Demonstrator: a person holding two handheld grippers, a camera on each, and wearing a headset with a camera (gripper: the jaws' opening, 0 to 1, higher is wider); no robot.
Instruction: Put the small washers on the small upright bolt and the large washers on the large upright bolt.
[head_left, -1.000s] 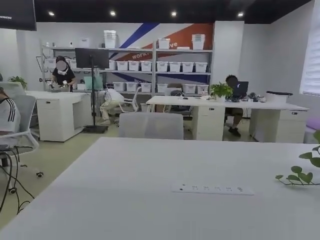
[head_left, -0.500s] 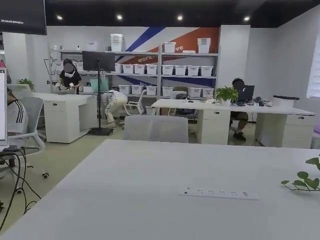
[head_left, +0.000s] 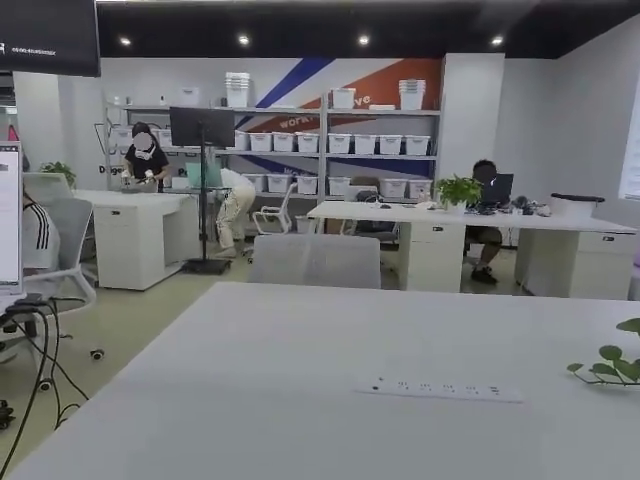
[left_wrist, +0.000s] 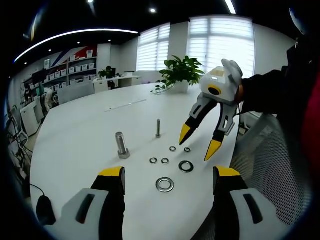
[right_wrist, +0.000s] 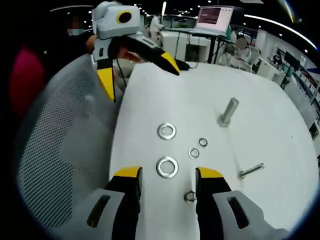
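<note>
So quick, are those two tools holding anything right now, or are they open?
Left tool: open, holding nothing.
Right tool: open, holding nothing.

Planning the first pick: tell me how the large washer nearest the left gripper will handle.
The large washer lies flat on the smooth white table, so it will probably slide rather than lift when pinched. It looks like shiny metal: likely rigid and slippery. On edge, it may roll.

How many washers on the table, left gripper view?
6: large washer nearest the camera, large washer just beyond; small washers side by side mid-cluster, small washers farthest. None looks hidden in this view.
</note>
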